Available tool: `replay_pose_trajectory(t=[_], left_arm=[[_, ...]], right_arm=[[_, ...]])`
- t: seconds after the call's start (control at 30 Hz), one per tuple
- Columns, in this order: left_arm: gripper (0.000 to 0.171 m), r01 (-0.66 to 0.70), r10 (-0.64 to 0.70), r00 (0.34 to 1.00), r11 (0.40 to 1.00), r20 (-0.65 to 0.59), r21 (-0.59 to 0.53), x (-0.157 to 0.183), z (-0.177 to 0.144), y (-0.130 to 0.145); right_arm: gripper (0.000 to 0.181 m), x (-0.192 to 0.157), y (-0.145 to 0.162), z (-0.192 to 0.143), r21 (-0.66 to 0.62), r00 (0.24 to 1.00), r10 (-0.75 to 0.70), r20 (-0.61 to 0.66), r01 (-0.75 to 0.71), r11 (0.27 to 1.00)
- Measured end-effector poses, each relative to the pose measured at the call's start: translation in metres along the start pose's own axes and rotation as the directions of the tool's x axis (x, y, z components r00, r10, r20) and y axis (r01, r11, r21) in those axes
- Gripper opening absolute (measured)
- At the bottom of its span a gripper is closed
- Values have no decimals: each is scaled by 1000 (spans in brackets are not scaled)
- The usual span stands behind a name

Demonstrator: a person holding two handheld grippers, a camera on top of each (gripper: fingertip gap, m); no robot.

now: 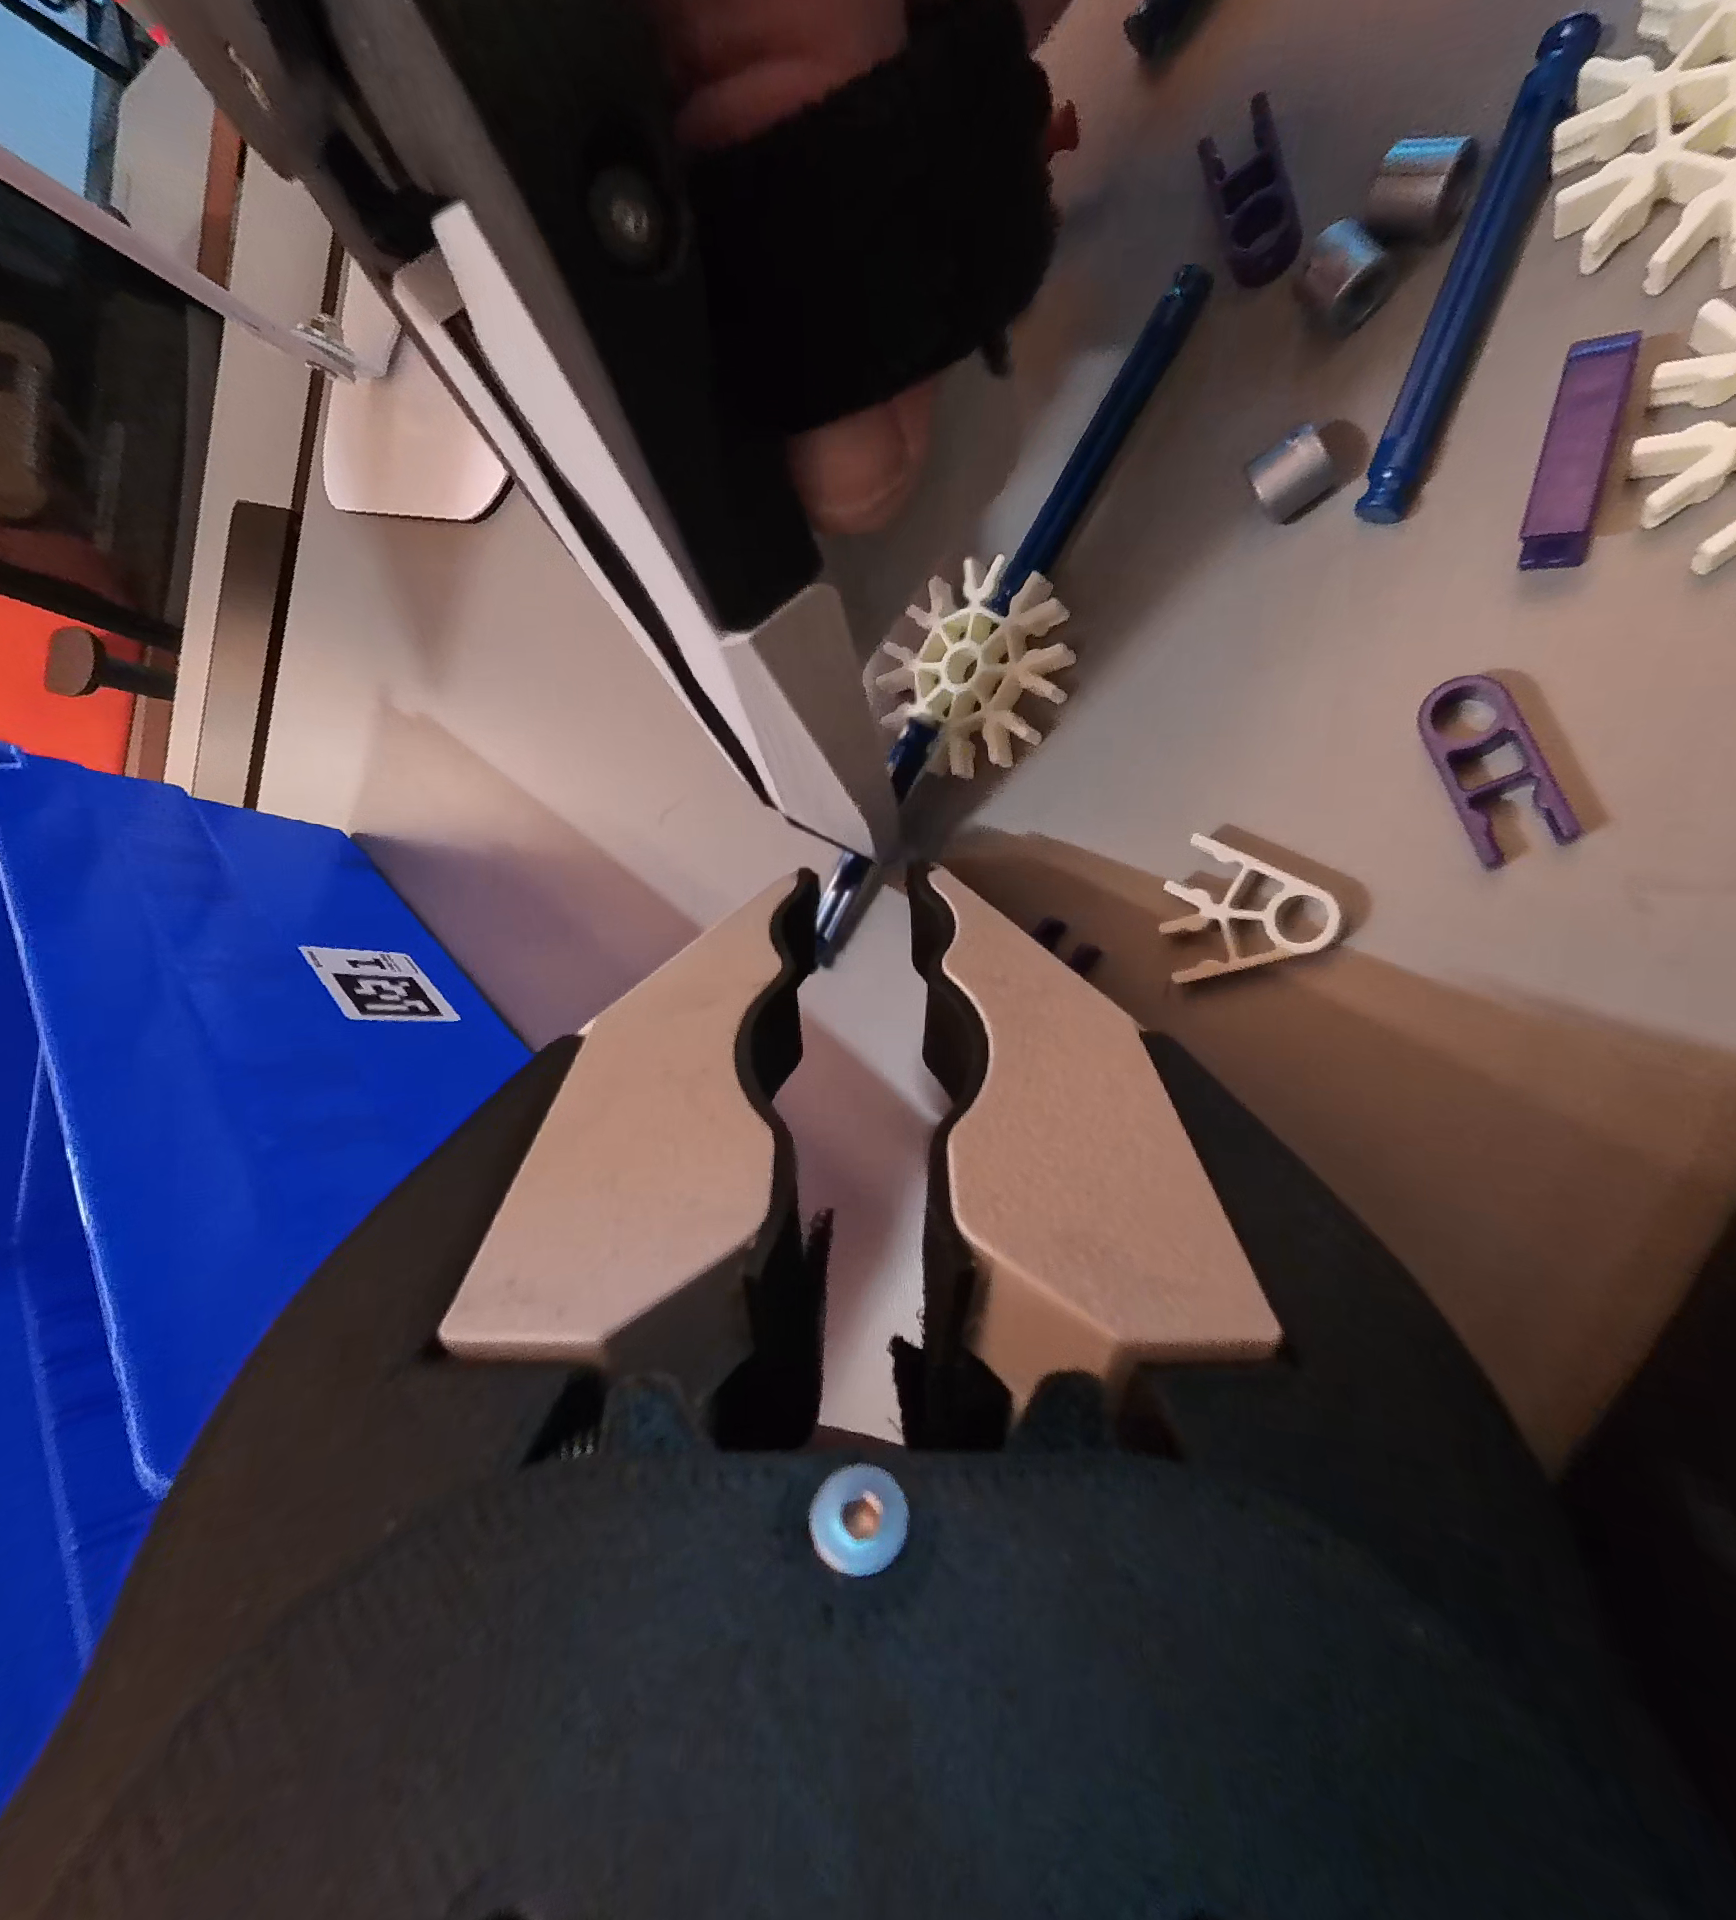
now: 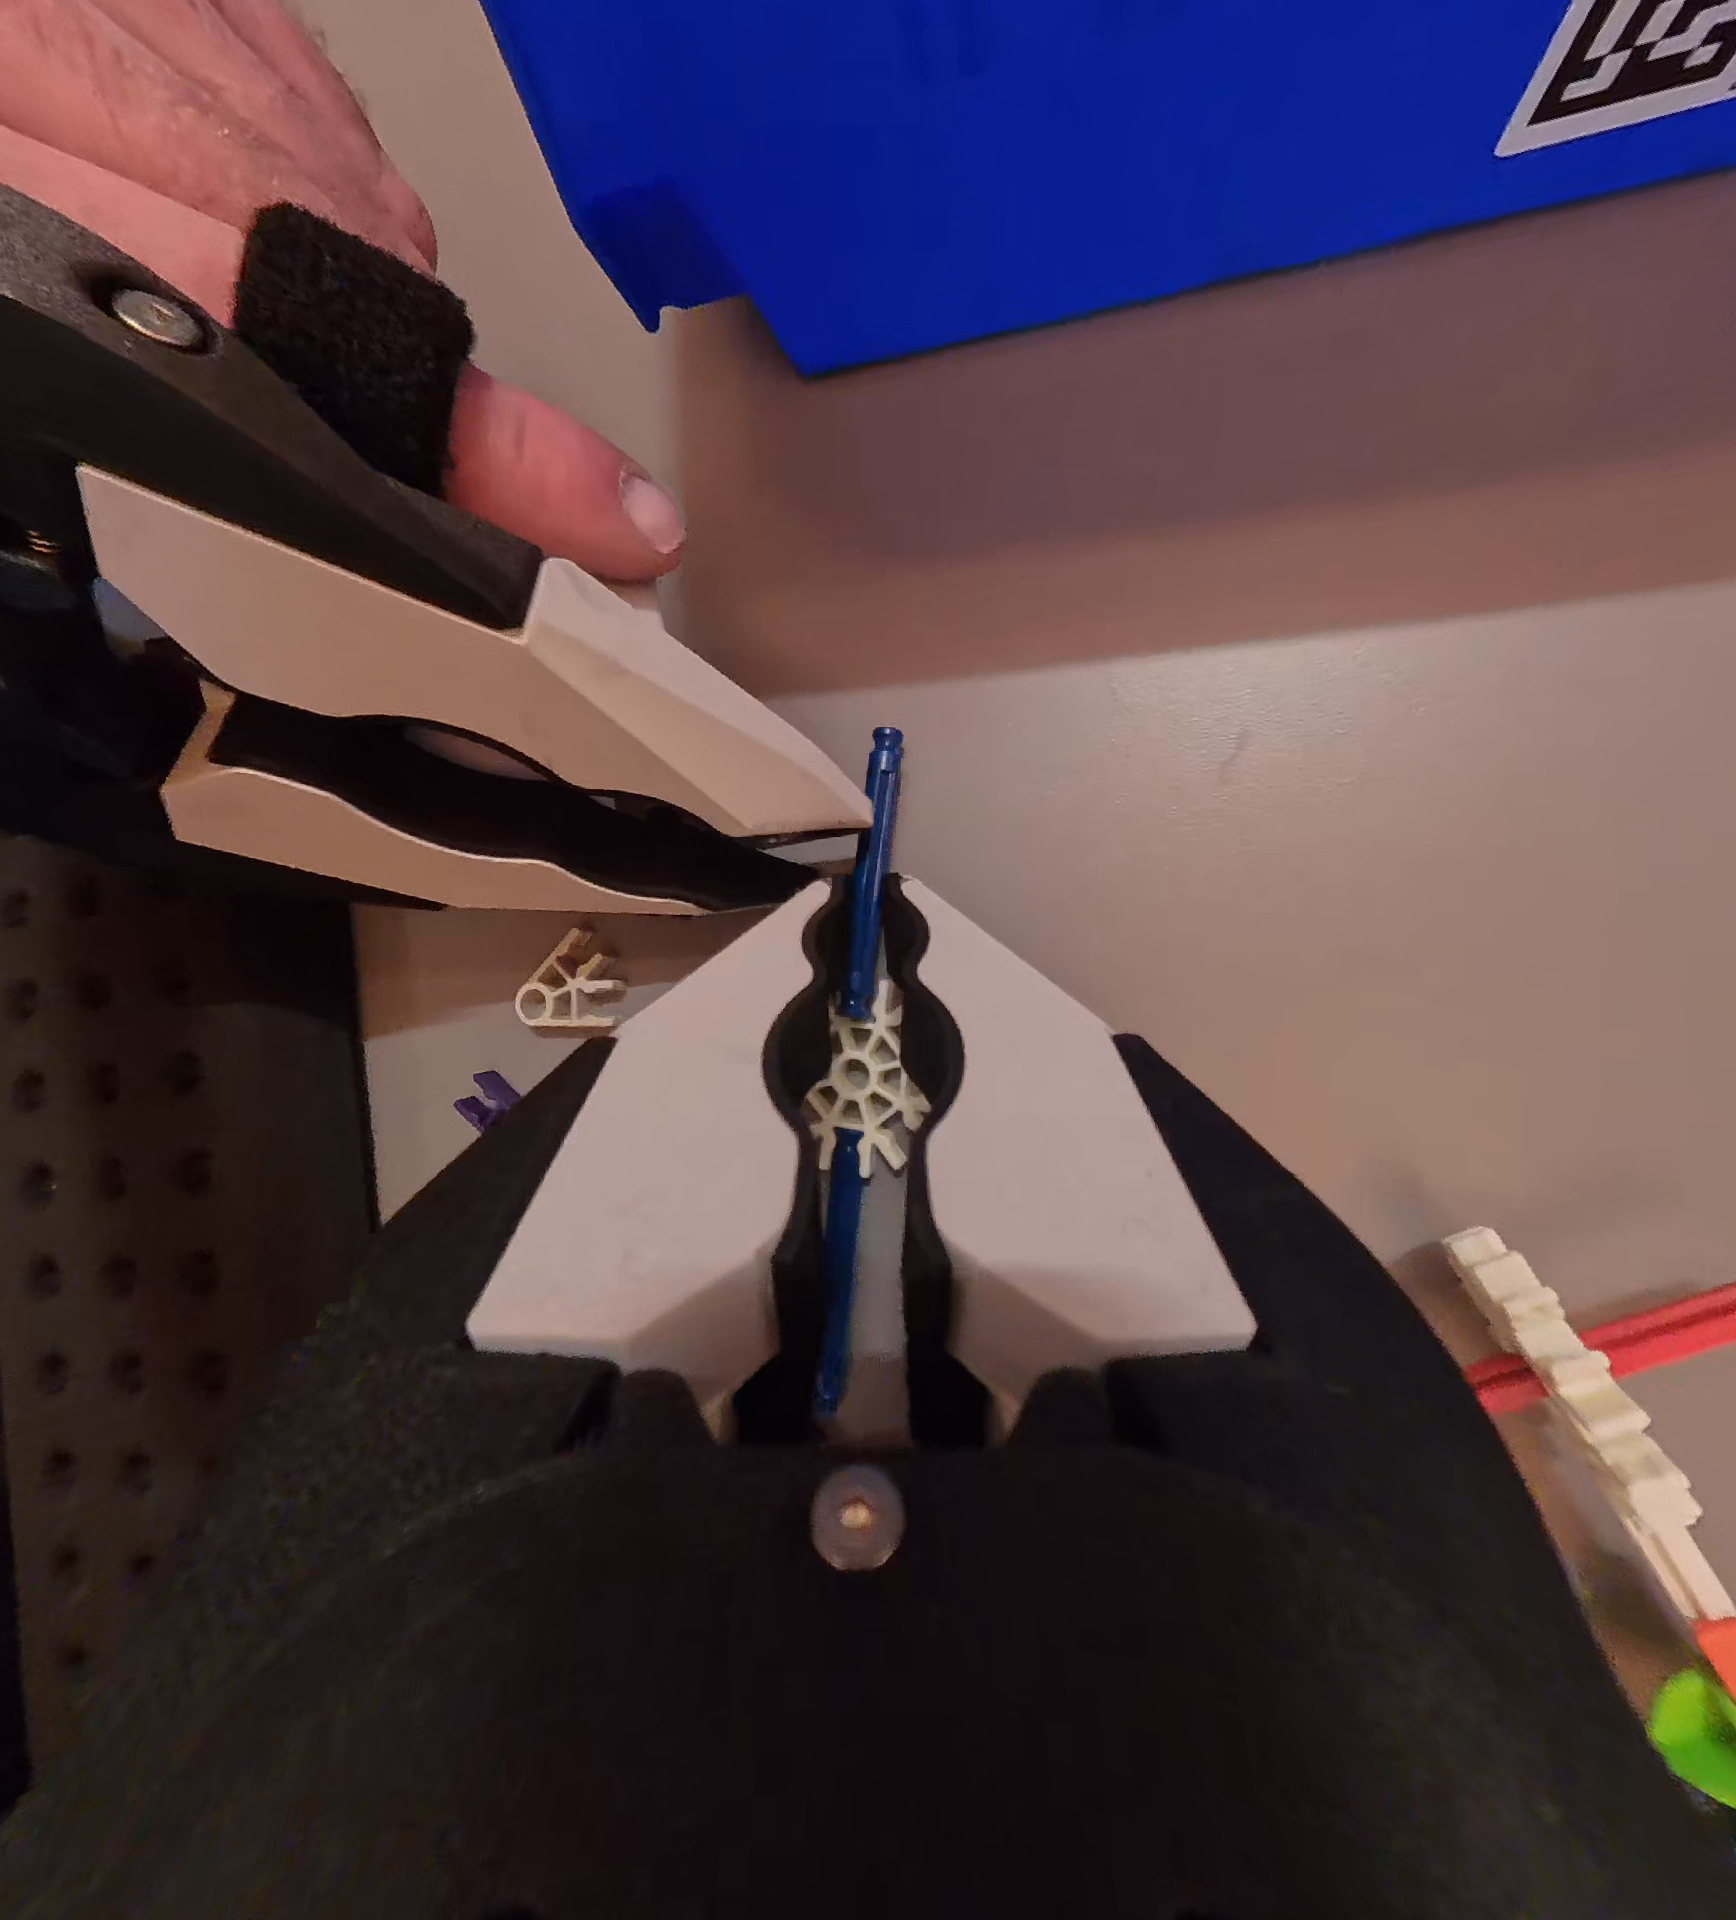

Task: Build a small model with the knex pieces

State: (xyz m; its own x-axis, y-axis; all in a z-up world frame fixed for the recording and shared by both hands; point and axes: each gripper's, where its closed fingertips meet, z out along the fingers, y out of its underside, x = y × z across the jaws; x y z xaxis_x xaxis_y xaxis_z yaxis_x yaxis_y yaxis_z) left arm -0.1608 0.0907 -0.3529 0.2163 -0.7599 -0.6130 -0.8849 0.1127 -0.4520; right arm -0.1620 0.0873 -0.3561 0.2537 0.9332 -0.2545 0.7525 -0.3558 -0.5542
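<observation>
A small white snowflake connector [image 1: 973, 675] has a blue rod [image 1: 1103, 426] in each of two opposite slots. My right gripper [image 2: 869, 891] is shut on the nearer rod [image 2: 869, 914], with the connector [image 2: 864, 1091] between its fingers behind the tips. It enters the left wrist view [image 1: 879, 847] from the upper left, held by a hand. My left gripper [image 1: 862, 883] is open a narrow way, with that rod's free end [image 1: 843, 904] between its tips, close to the left finger. In the right wrist view the left gripper [image 2: 838, 852] comes in from the left.
A blue bin [image 1: 168, 1039] stands beside the grippers. Loose parts lie on the grey table: a long blue rod [image 1: 1466, 270], grey sleeves [image 1: 1352, 275], a purple block [image 1: 1581, 447], a purple connector [image 1: 1492, 769], a white connector [image 1: 1259, 925] and big white snowflake pieces [image 1: 1726, 156]. Both grippers' tips are close together, under 4 cm apart.
</observation>
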Motion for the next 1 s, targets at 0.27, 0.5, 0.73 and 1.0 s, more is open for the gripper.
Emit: replay_pose_trajectory(t=[0.27,0.5,0.73,1.0], left_arm=[[15,0,0,1000,1000,7,6,0,0,0],[11,-24,24,1000,999,0,36,5,1,-7],[5,-41,40,999,999,11,28,5,5,-7],[10,-52,52,999,998,1,41,3,6,-12]], right_arm=[[13,5,-1,-20,6,998,-40,-51,40,999],[0,-1,15,-17,-72,987,-143,-68,139,988],[0,2,13,-17,-82,984,-155,-93,148,986],[2,4,15,-15,-95,984,-149,-99,140,986]])
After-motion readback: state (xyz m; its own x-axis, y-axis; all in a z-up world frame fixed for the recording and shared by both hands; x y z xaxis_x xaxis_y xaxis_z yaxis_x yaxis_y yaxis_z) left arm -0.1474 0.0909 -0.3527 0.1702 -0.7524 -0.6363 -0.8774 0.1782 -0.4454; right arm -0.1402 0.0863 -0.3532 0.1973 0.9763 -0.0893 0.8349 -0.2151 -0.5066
